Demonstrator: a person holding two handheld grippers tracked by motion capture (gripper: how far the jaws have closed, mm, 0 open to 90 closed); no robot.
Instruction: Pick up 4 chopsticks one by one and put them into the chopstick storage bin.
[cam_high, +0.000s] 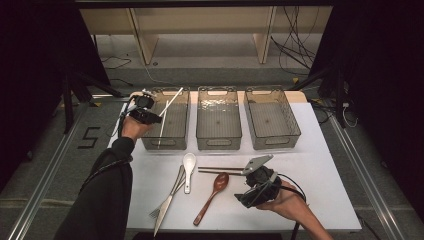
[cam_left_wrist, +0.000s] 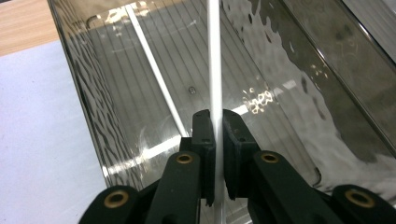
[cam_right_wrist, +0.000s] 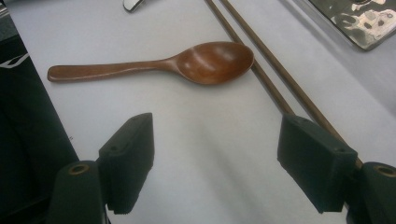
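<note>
Nearest the camera, at the front edge of the white table (cam_high: 320, 200), the right gripper (cam_high: 243, 191) sits in the person's hand with its jaws spread wide and nothing between them. Right in front of it there's a brown wooden spoon (cam_right_wrist: 205, 63) lying flat, and a pair of dark brown chopsticks (cam_right_wrist: 261, 70) running just behind its bowl. A bit further left: a white ceramic spoon (cam_high: 188, 165), plus a metal fork and knife (cam_high: 167, 202) side by side.

Over on the far left, the left gripper (cam_left_wrist: 218, 122) is pinched tight on a thin white chopstick (cam_left_wrist: 214, 60), holding it over the leftmost clear plastic bin (cam_high: 176, 142). A second white chopstick (cam_left_wrist: 154, 70) already lies slanted inside that bin. Two more clear bins (cam_high: 245, 142) sit to its right.
</note>
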